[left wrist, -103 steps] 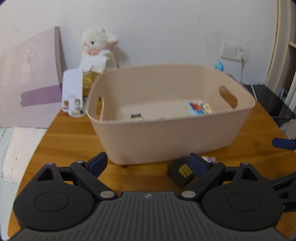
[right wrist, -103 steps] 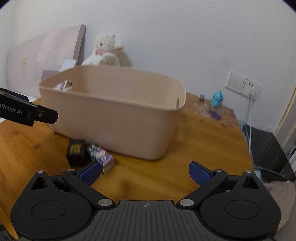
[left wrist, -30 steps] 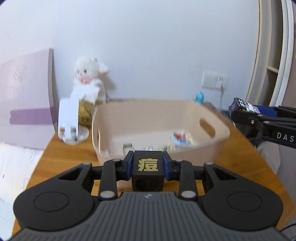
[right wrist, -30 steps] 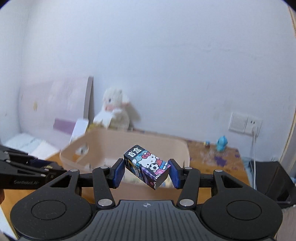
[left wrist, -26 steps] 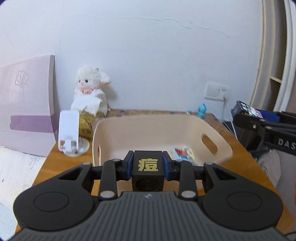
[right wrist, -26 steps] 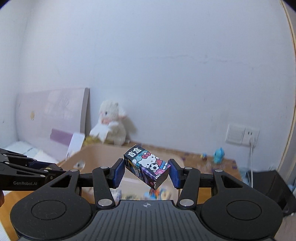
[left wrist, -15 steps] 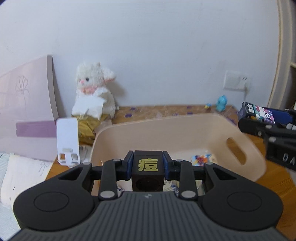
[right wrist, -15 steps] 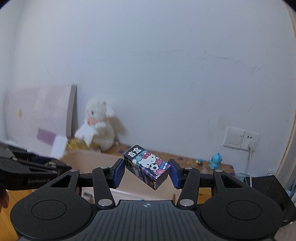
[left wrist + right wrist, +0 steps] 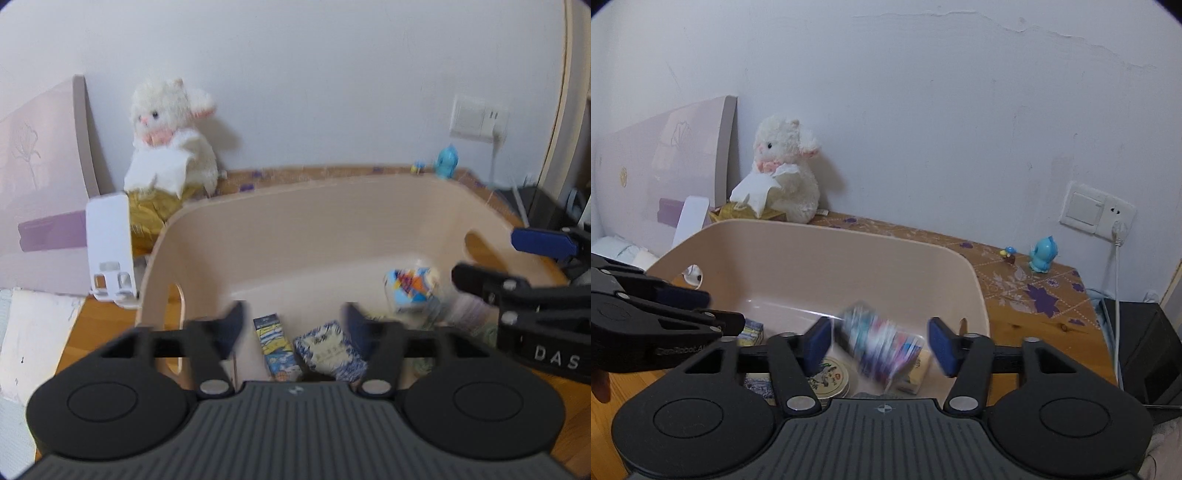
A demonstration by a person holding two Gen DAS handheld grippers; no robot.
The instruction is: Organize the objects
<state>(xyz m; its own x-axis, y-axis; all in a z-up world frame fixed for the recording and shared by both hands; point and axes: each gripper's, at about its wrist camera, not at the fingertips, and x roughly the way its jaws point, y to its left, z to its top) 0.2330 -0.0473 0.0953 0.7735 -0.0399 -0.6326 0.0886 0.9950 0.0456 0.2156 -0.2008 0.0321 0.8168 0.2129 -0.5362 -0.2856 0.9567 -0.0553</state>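
A beige plastic bin (image 9: 332, 221) stands on the wooden table and holds several small boxes. My left gripper (image 9: 293, 326) is open and empty over the bin's near left part; the black cube it held is hidden. My right gripper (image 9: 881, 345) is open over the bin (image 9: 820, 254). The Hello Kitty box (image 9: 881, 343) is a blur between the right fingers, free of both pads, falling into the bin. A yellow-blue box (image 9: 275, 345) and a blue-white box (image 9: 330, 350) lie on the bin floor. The right gripper also shows in the left wrist view (image 9: 491, 262).
A white plush lamb (image 9: 170, 147) sits on a yellow tissue pack at the back. A white phone stand (image 9: 110, 247) is left of the bin. A pink board (image 9: 37, 192) leans on the wall. A blue figurine (image 9: 1043, 254) and a wall socket (image 9: 1095, 210) are back right.
Both grippers have moved down over the bin and opened. The left one let go of the black cube, and the right one let go of the Hello Kitty box, which is dropping.
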